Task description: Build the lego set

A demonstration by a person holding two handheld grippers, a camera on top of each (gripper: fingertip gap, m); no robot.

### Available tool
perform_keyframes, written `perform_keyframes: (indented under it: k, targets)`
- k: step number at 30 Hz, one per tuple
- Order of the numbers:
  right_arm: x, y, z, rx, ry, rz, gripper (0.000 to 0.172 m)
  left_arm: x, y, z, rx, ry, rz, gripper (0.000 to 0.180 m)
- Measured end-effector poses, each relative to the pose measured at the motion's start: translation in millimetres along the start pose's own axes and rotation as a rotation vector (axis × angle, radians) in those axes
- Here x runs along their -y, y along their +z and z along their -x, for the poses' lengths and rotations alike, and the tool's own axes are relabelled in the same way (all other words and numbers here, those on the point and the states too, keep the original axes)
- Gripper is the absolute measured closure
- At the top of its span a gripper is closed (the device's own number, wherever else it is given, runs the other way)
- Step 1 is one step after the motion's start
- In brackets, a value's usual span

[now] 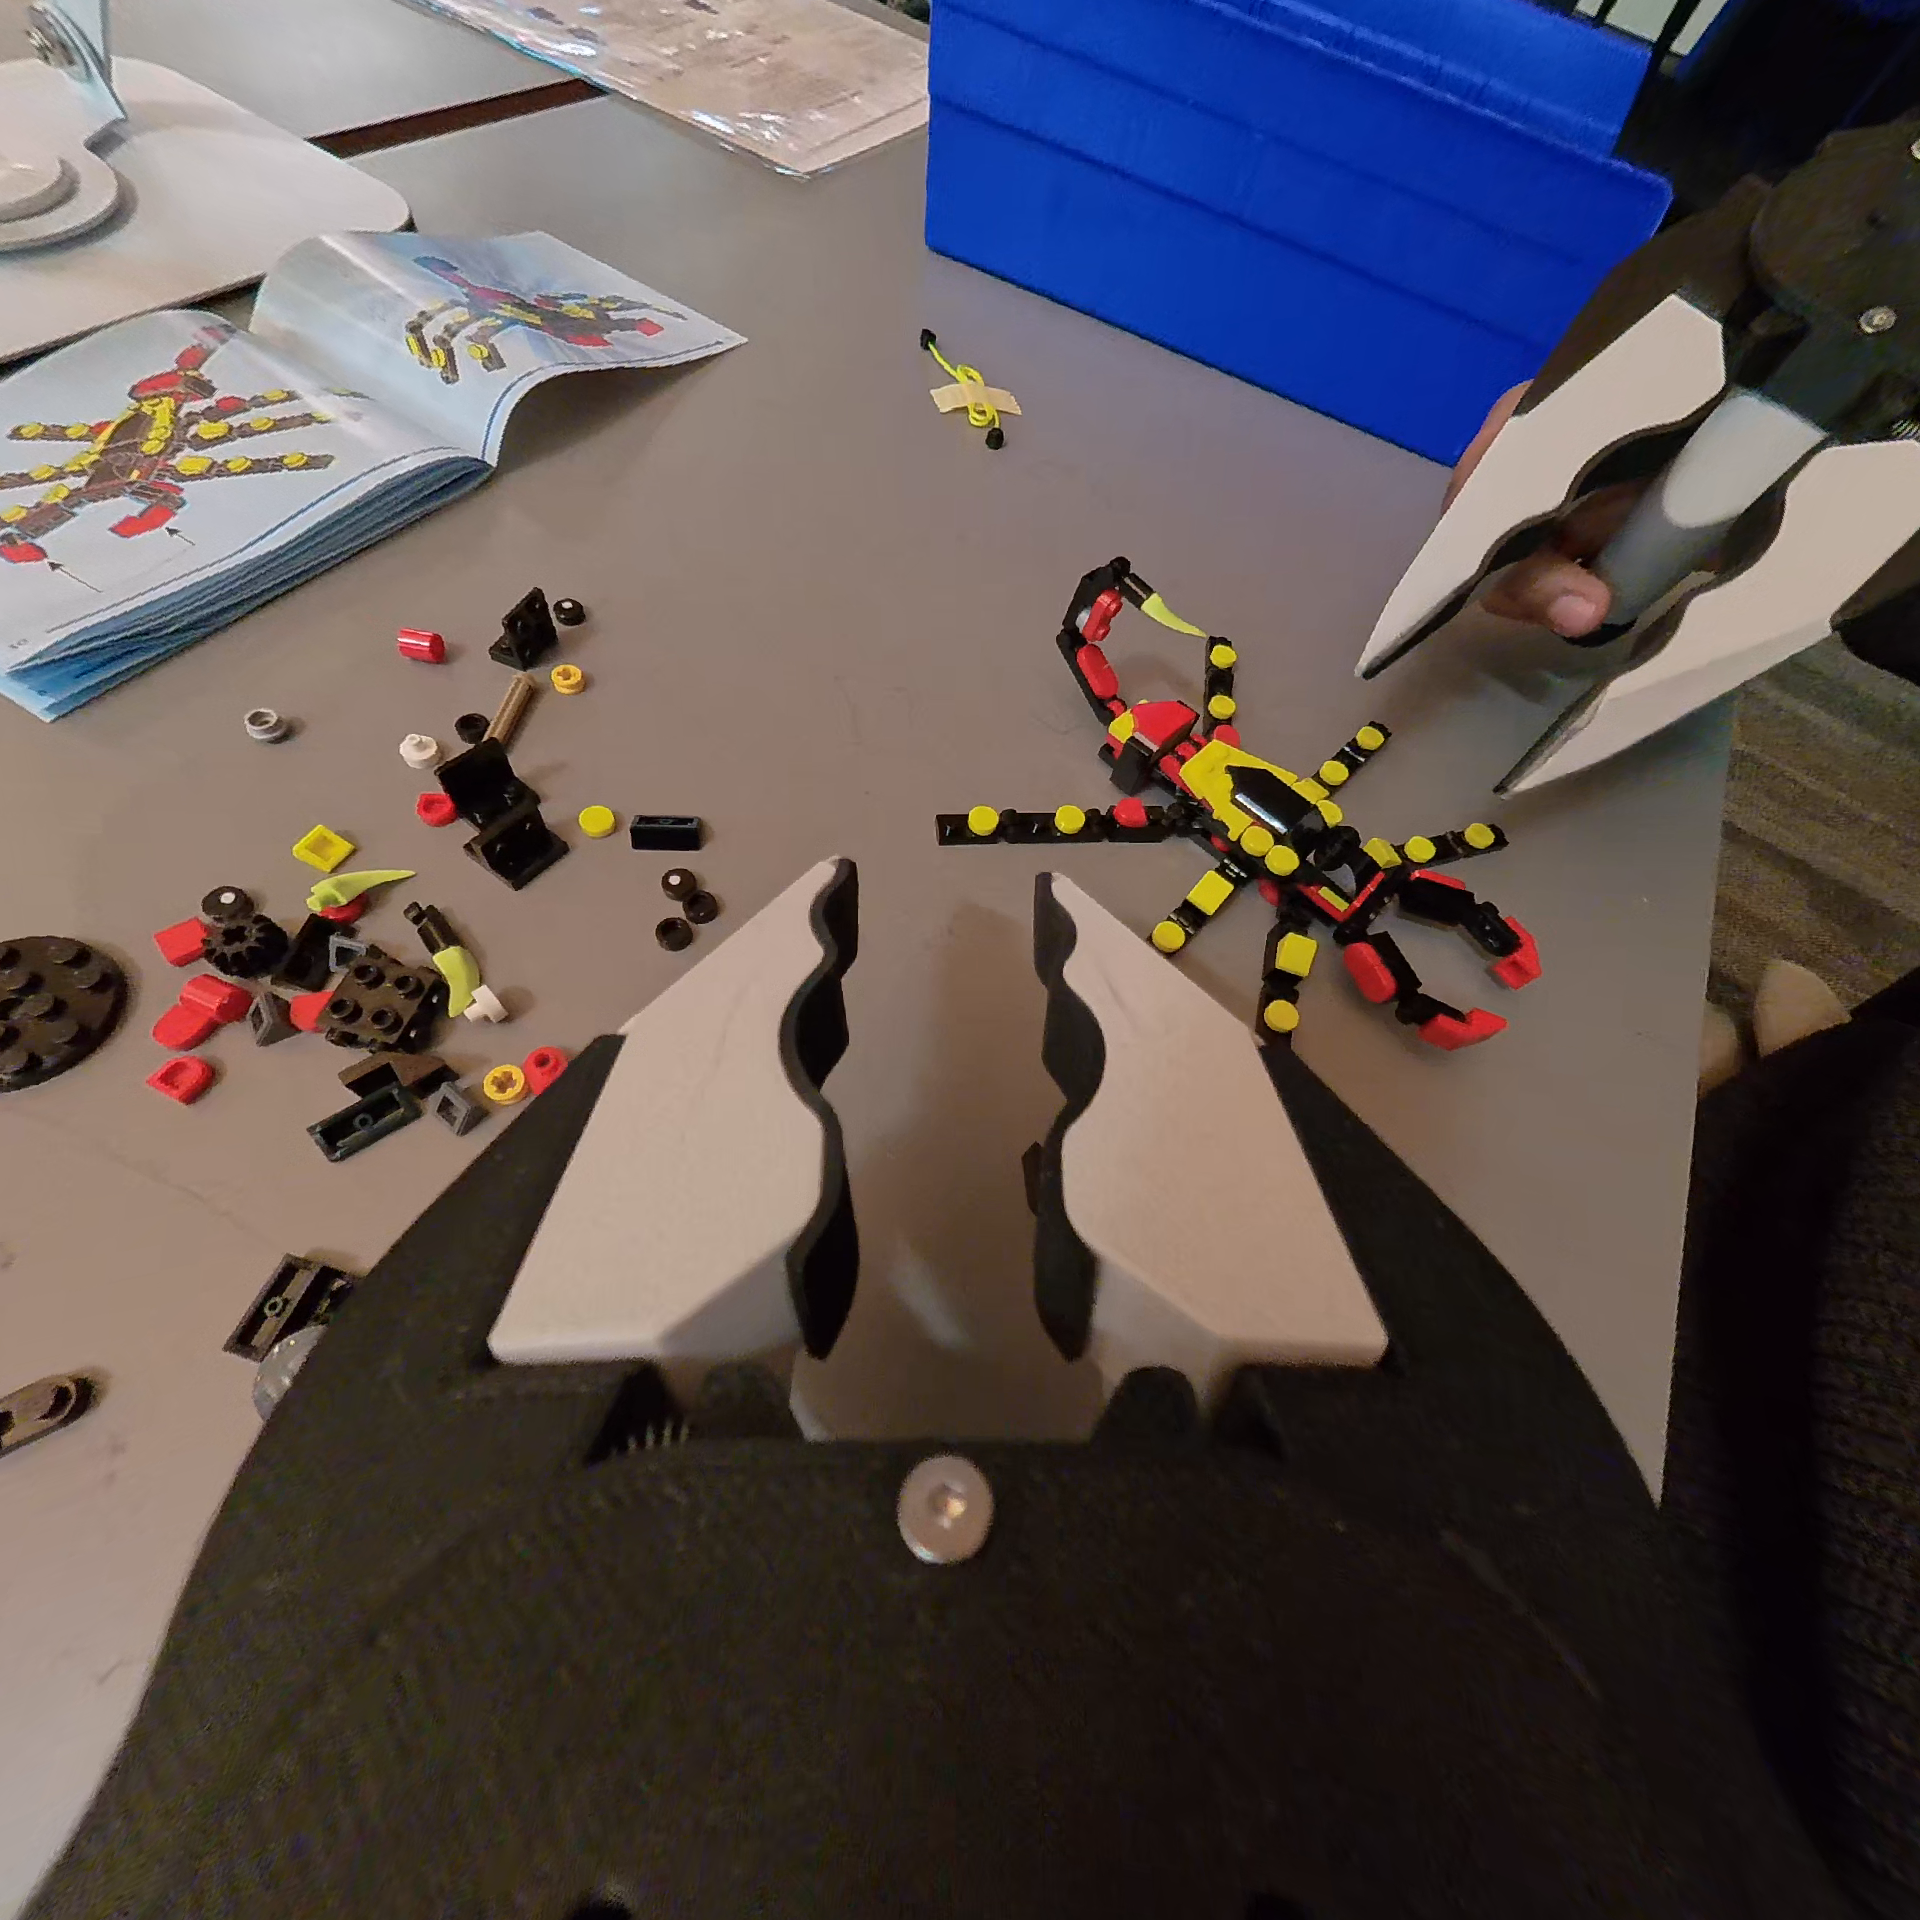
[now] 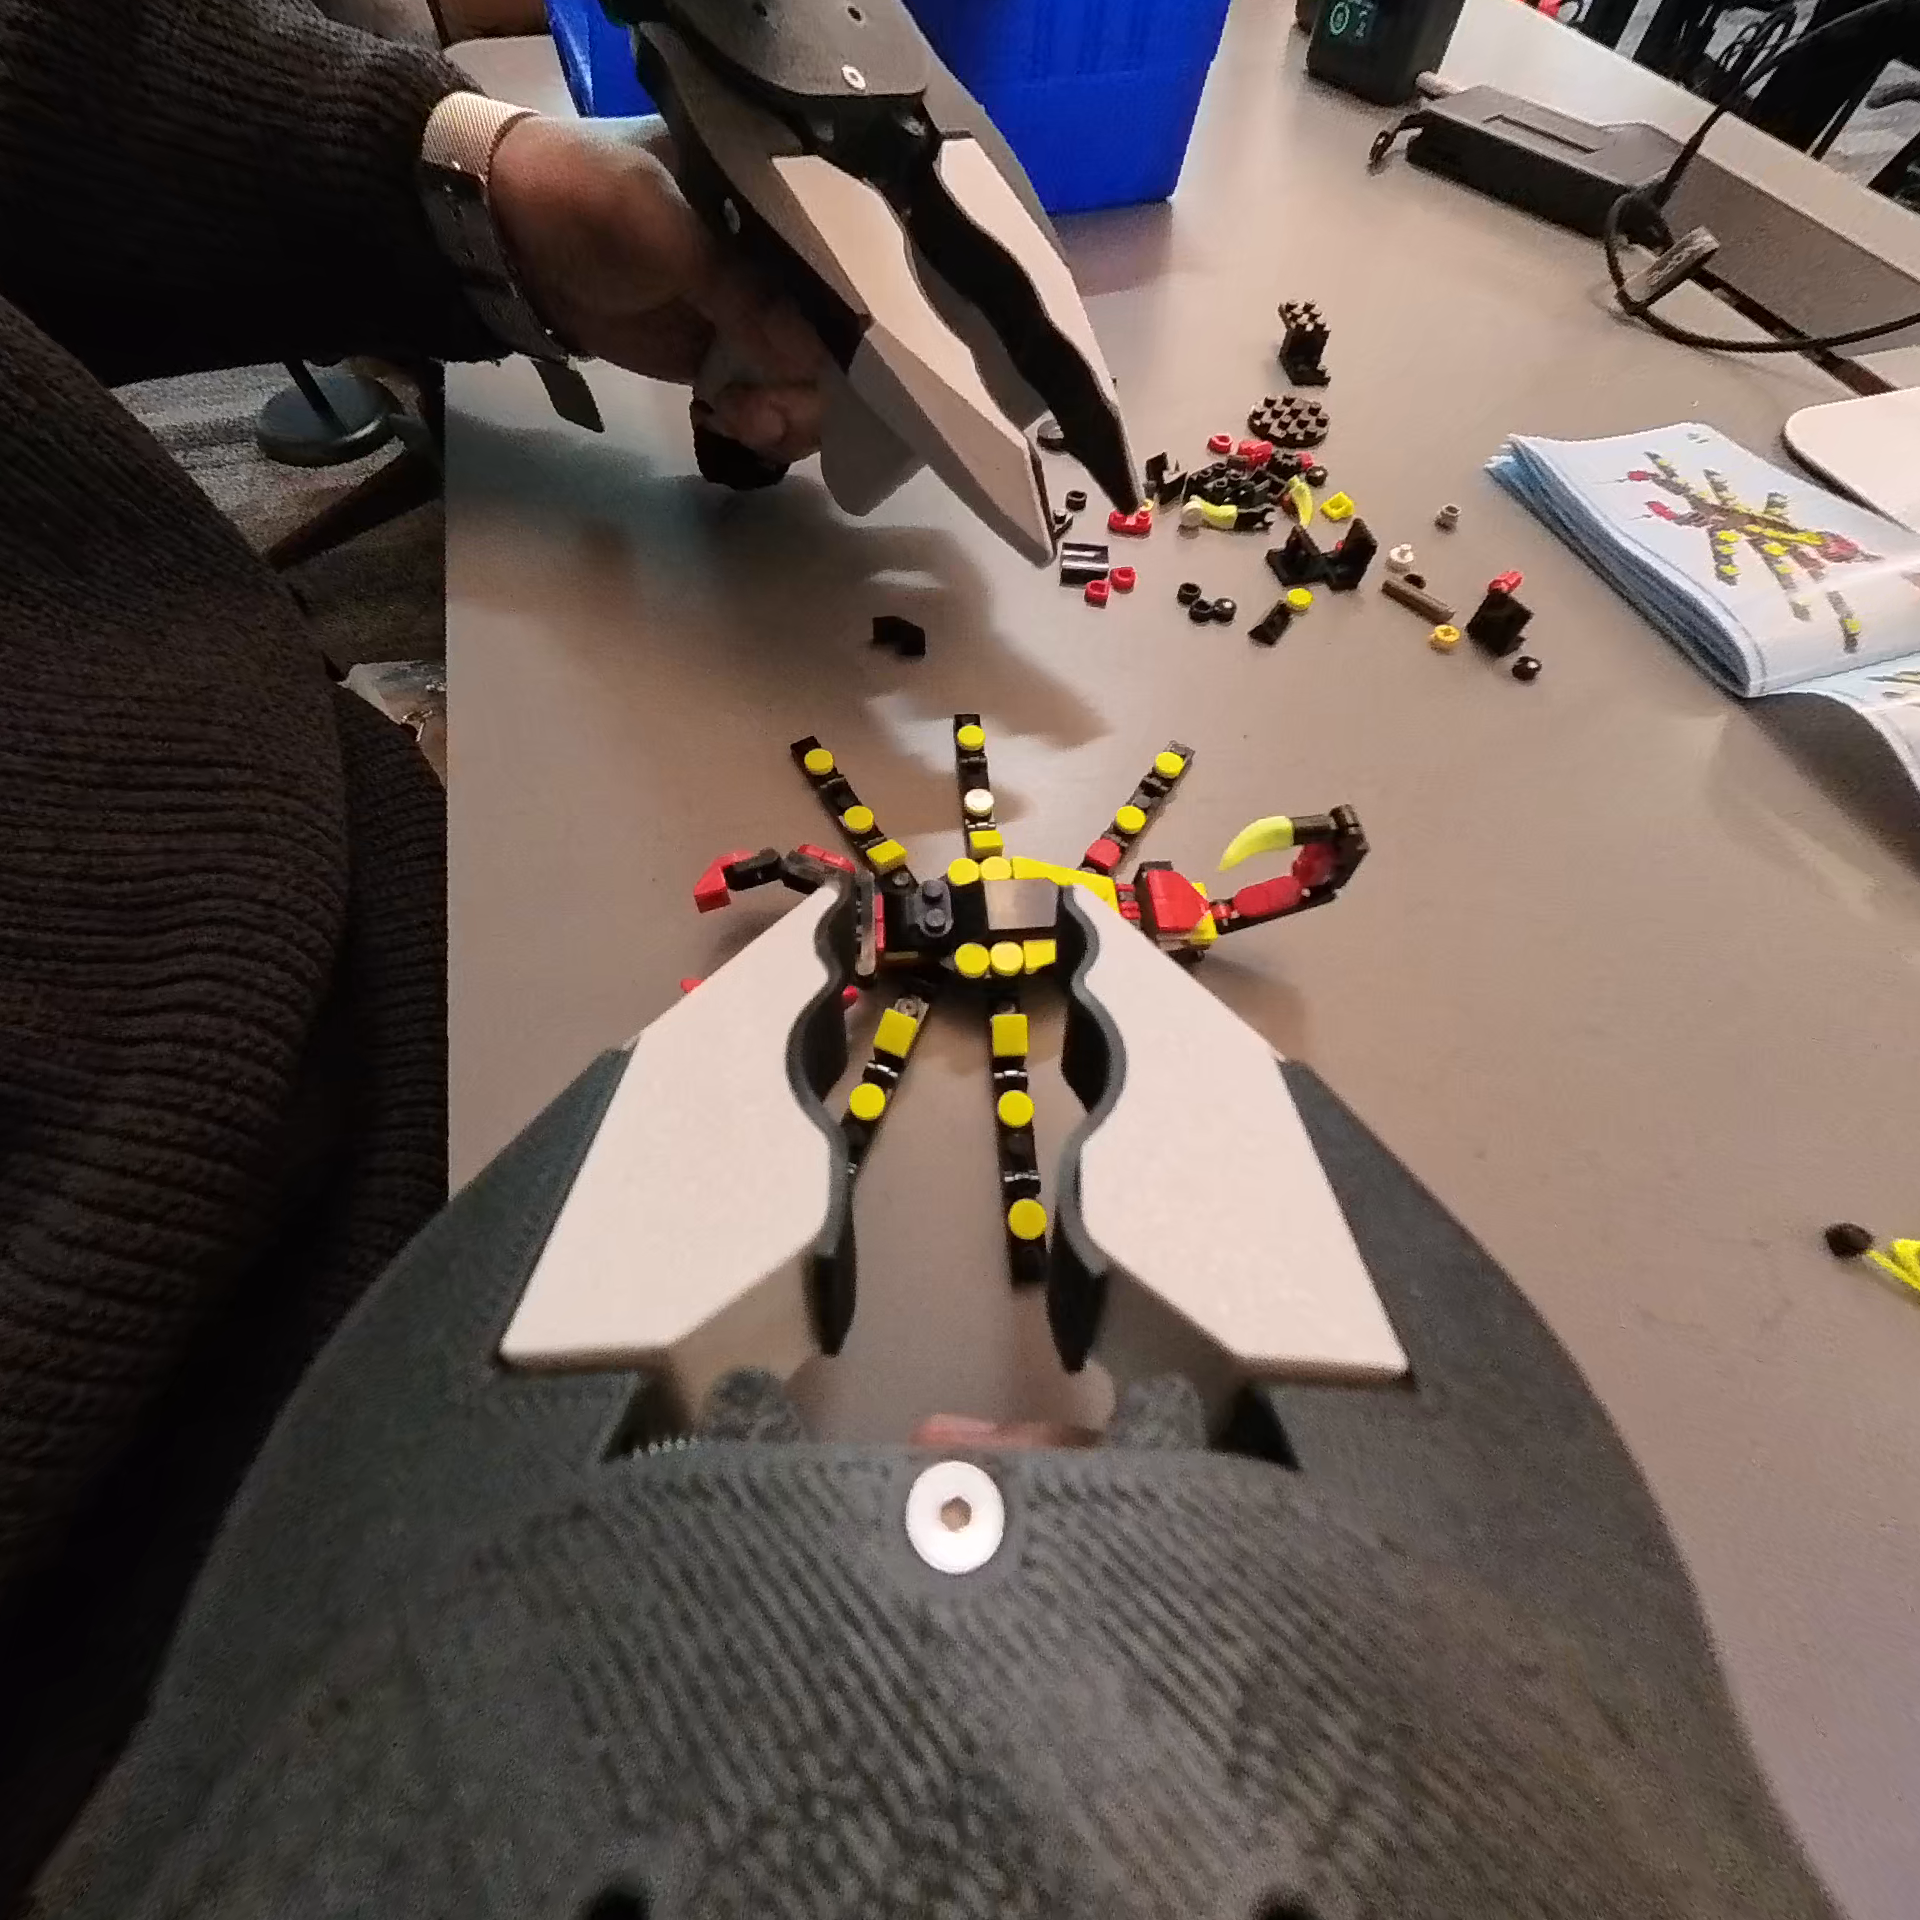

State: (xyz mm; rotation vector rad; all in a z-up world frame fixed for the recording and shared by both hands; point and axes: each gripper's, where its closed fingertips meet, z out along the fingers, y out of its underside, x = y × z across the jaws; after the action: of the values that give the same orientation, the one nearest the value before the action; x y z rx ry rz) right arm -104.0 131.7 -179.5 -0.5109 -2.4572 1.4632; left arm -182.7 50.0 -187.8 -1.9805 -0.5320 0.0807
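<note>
Claws (image 1: 945, 883) (image 2: 961, 914) hover above table (image 1: 810, 520), right straddling scorpion model (image 2: 997, 925).

One built brick scorpion, black with red and yellow studs (image 1: 1262, 821). One open instruction booklet, pale blue pages (image 1: 239, 457). One blue plastic bin (image 1: 1278, 177). One round black studded plate (image 1: 52, 1003). One yellow-green elastic cord with black ends (image 1: 971, 390). Two hand-held grippers: left hand-held gripper (image 1: 943, 883), right hand-held gripper (image 2: 956, 914). Loose small bricks (image 1: 364, 935) scattered; too many and too small to count surely.
</note>
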Motion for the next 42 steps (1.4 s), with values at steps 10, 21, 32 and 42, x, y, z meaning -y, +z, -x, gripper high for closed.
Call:
perform_keyframes:
  k: [10,21,32,42]
  targets:
    - [-8.2,3.7,1.8,-0.01,-0.047,0.048,0.135,-0.7,0.7,0.1,0.003,0.003,0.003,0.149]
    - [-10.2,3.7,1.4,-0.014,-0.056,0.06,0.134,-2.4,2.1,0.3,0.007,0.003,0.011,0.148]
    - [3.3,-1.5,-3.5,-0.033,-0.017,-0.007,0.135,18.3,5.2,51.9,0.357,0.144,0.052,0.127]
    - [29.1,-10.1,-9.9,-0.103,-0.077,-0.112,0.142,90.6,144.5,122.6,0.591,0.618,0.266,0.119]
